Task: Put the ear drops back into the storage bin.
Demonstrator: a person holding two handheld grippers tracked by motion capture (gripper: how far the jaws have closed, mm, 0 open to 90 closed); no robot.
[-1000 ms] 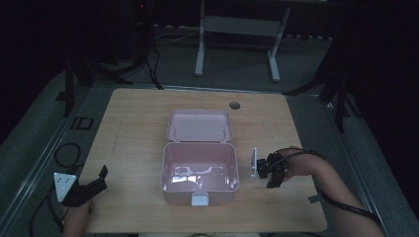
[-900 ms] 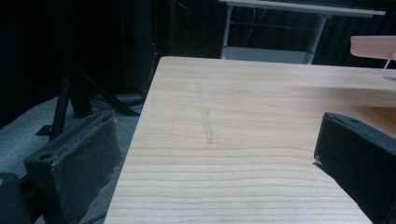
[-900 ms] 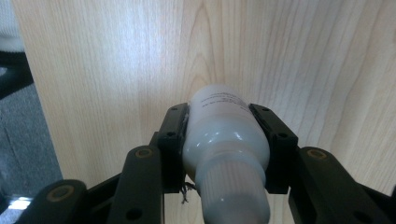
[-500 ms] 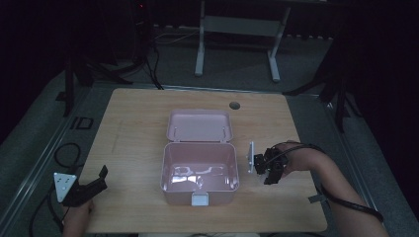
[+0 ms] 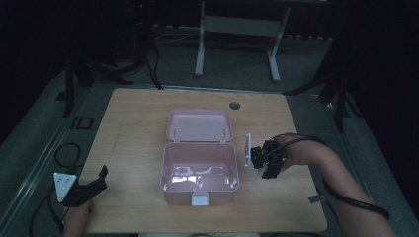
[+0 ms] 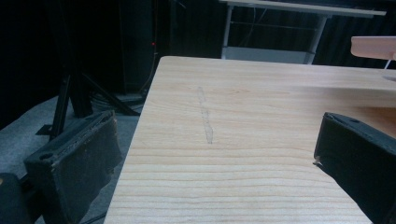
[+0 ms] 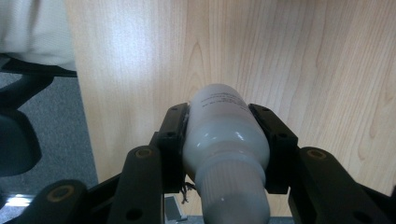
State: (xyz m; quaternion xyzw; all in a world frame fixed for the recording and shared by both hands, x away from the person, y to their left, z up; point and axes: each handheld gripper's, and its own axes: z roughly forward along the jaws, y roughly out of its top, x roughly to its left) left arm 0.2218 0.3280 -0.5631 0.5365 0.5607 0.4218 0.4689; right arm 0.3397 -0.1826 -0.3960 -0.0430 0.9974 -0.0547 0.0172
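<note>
From the high view, a pink box (image 5: 200,170) sits open at the middle of the wooden worktop (image 5: 138,133), its lid (image 5: 199,125) laid back flat behind it and a pale latch at its near wall; the right gripper (image 5: 260,160) hovers just beside the box's right wall, a hand (image 5: 291,150) behind it, while the left gripper (image 5: 86,187) rests at the worktop's near left corner, well apart from the box. In the left gripper view, the two black fingers (image 6: 74,161) stand spread wide with nothing between them — bare wood grain and a faint grey streak (image 6: 205,116) lie ahead; an edge of the pink box shows at upper right. In the right gripper view, the fingers (image 7: 173,140) pinch a white bottle (image 7: 224,140) by its sides, above the worktop's edge.
</note>
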